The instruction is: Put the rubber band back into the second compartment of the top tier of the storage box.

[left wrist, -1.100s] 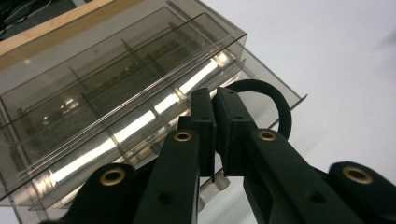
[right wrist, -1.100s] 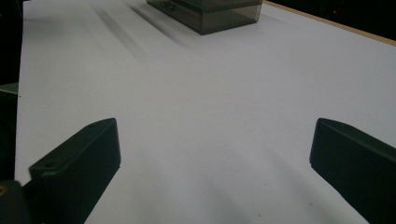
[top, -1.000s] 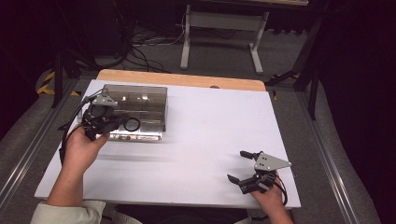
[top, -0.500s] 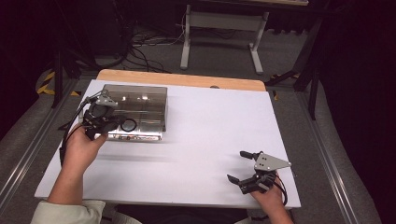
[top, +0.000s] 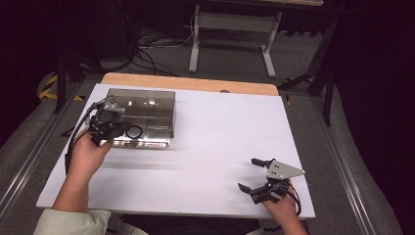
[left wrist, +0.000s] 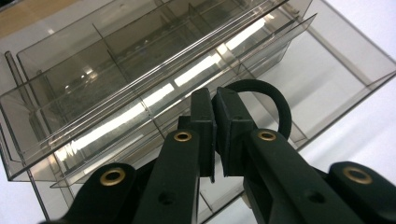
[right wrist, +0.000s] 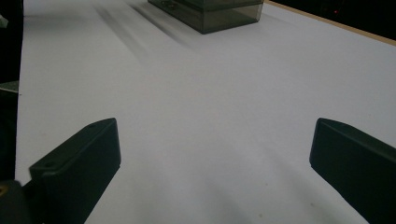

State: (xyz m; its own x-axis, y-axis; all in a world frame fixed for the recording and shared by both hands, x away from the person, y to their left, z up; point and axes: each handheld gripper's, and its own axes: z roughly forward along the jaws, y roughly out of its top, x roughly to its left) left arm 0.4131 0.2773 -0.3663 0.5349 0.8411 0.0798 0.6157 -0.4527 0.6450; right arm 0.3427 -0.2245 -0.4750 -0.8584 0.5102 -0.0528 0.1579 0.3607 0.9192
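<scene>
Left gripper view: I see a black ring (left wrist: 266, 100), looks like a rubber band or hair tie, pinched between my left gripper (left wrist: 215, 109) jaws. Jaws are nearly together, clenched on the ring at frame center; the loop curves out to the right of the jaw tips. Behind and under it sits a clear smoky plastic box (left wrist: 116, 84) w/ dividers, several compartments, taking up most of the upper frame. The ring hangs over the box's right part; I can't tell which compartment it's over, or whether it touches the box.

High view: the ring (top: 135, 131) shows as a small dark loop at the near edge of the box (top: 147, 105), upper left of frame. Left gripper (top: 117, 129) is right at that edge, held by the left hand (top: 88, 154), forearm coming up from the bottom left, pale sleeve at the bottom edge. A cable loops from the gripper down the left side. The box rests on the white table top (top: 210, 137); a wooden strip runs along the far edge.

Right gripper (top: 254, 176) is at lower right of frame, well apart from the box, jaws spread wide, holding nothing, grey plate on top, right hand (top: 281, 205) behind it.

Right gripper view: both jaws sit at the bottom corners, wide gap, bare white table between. Box (right wrist: 210, 11) at the top of frame, far off.
</scene>
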